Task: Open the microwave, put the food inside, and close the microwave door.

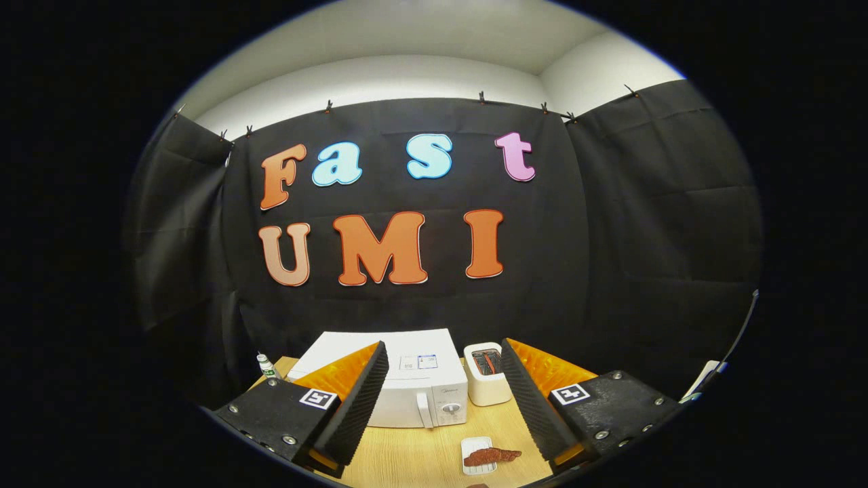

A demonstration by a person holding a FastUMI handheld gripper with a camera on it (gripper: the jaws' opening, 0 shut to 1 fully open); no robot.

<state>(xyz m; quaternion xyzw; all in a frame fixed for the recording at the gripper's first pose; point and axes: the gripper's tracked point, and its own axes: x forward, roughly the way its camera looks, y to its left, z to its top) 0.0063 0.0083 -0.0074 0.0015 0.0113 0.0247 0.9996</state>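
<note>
Black cloth walls close off the booth behind a pale wooden bench [407,454], where a white boxy microwave [407,379] stands with its door shut, a white toaster [487,376] just beside it and a small bottle [266,366] on its other side. Nearer, reddish-brown food on a small white tray [485,455] lies between the spread, empty fingers of the hand-held gripper [441,413].

Your gripper [444,407] has two fingers [352,407] with black ribbed pads on the inner faces and orange ridged backing behind them. Each finger sits on a black mount block with silver screws along its edges and a white square fiducial marker [318,398] on top.
</note>
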